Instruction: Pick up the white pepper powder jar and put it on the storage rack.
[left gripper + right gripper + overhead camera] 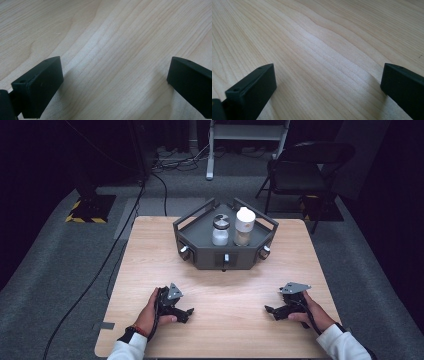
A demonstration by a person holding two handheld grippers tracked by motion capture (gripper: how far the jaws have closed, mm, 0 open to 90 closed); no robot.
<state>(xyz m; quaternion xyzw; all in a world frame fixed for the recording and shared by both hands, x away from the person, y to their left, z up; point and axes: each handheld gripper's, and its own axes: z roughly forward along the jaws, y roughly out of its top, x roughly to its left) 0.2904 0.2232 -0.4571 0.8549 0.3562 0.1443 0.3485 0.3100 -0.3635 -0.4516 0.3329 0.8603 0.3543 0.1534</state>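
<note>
A dark grey angular tray (200, 256) stands at the far middle of the wooden table (150, 250). In it are a clear jar with a silver lid (220, 231) and a taller white-capped bottle (244, 226) holding pale powder. My left gripper (188, 313) rests near the front left, held by a hand, its jaws wide apart over bare wood (115, 72). My right gripper (269, 311) rests at the front right, also open over bare wood (328, 75). Both point inward, well short of the tray.
A folding chair (305, 170) and a metal stand (247, 135) are on the grey floor beyond the table. Cables (125, 235) run along the floor at the left. Bare wood lies between the grippers and the tray.
</note>
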